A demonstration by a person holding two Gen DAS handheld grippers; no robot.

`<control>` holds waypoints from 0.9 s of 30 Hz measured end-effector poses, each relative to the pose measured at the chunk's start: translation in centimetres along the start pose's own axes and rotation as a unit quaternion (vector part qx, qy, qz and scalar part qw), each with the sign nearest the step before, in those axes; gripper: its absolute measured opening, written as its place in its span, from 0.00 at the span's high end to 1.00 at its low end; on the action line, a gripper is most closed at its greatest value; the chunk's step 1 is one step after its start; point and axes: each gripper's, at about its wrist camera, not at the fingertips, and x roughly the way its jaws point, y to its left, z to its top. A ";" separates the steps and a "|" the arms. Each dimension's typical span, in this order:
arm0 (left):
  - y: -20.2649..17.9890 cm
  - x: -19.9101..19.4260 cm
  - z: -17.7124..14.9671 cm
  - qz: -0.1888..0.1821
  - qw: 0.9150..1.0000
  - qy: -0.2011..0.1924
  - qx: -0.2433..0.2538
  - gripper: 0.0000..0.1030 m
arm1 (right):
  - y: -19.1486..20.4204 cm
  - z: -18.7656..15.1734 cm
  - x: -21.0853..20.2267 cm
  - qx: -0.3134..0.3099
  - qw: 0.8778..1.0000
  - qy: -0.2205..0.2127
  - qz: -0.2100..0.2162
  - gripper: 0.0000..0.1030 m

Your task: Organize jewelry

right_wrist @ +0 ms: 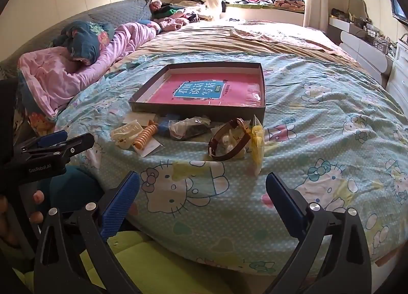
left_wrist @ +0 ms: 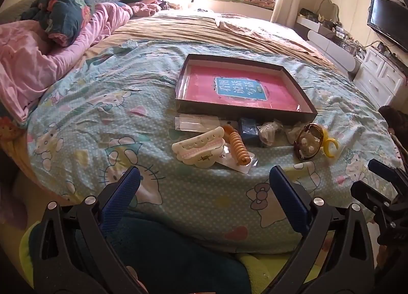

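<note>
A shallow dark box (left_wrist: 244, 112) (right_wrist: 199, 111) with a pink book lying inside rests on the cartoon-print bedspread. In front of it lie a cream hair claw (left_wrist: 197, 149) (right_wrist: 125, 133), an orange spiral hair tie (left_wrist: 238, 147) (right_wrist: 146, 135), a blue packet (left_wrist: 250, 129), clear plastic bags (left_wrist: 270, 130) (right_wrist: 188, 125), a brown watch (left_wrist: 307, 144) (right_wrist: 229, 141) and a yellow piece (left_wrist: 330, 143) (right_wrist: 257, 138). My left gripper (left_wrist: 205, 186) hovers open, short of the claw and hair tie. My right gripper (right_wrist: 202, 189) is open too, short of the watch. Neither holds anything.
Pink bedding and pillows (left_wrist: 51, 46) pile at the left. A beige sheet (left_wrist: 216, 28) covers the far bed. White drawers (left_wrist: 380, 77) and a television (left_wrist: 387, 21) stand at the right. A person's blue and green clothing (left_wrist: 165, 255) shows under the grippers.
</note>
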 end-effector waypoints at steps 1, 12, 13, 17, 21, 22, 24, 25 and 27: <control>0.1 0.0 0.1 -0.001 1.000 0.000 0.000 0.08 | 0.0 0.0 0.0 0.001 1.000 0.001 0.000 0.04; -0.6 -0.6 -0.4 -0.009 1.000 -0.006 0.002 0.08 | 0.0 0.0 0.0 0.001 1.000 0.001 0.001 0.04; -0.7 -0.6 -0.4 -0.009 1.000 -0.006 0.002 0.08 | 0.1 0.0 0.1 0.000 1.000 0.001 0.001 0.04; -0.7 -0.6 -0.4 -0.009 1.000 -0.006 0.001 0.08 | 0.1 0.1 0.0 -0.001 1.000 0.000 0.001 0.04; -0.6 -0.6 -0.4 -0.008 1.000 -0.006 0.001 0.08 | 0.3 0.1 0.0 -0.003 1.000 -0.001 0.001 0.04; -0.6 -0.6 -0.4 -0.009 1.000 -0.006 0.001 0.08 | 0.4 0.1 0.0 -0.004 1.000 -0.001 0.001 0.04; -0.7 -0.6 -0.4 -0.008 1.000 -0.006 0.001 0.08 | 0.5 0.2 0.0 -0.005 1.000 -0.002 0.001 0.04; -0.7 -0.7 -0.4 -0.009 1.000 -0.006 0.001 0.08 | 0.4 0.2 0.0 -0.005 1.000 -0.002 0.001 0.04; -0.6 -0.6 -0.4 -0.008 1.000 -0.006 0.001 0.08 | 0.5 0.3 0.0 -0.007 1.000 -0.003 0.001 0.04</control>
